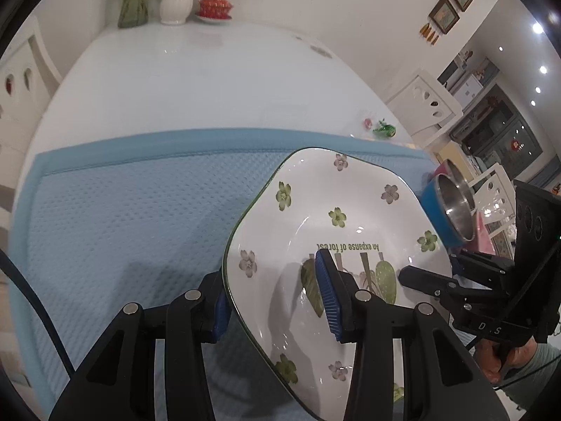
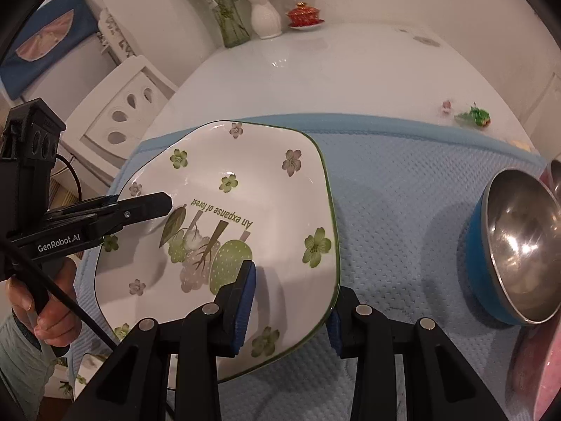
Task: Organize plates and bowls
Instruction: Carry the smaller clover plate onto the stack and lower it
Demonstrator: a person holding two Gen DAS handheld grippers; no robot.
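Both grippers, left (image 1: 277,294) and right (image 2: 291,301), pinch opposite rims of the floral square plate (image 2: 224,217) above the blue mat (image 2: 403,189); I judge it stiff, glazed-slippery, breakable, best held rim-wise.

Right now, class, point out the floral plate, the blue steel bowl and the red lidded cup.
Floral plate (image 2: 266,189): right wrist view, on its white centre above the lettering.
Blue steel bowl (image 2: 519,245): right wrist view, on its shiny inner wall.
Red lidded cup (image 1: 215,6): left wrist view, on its red side.
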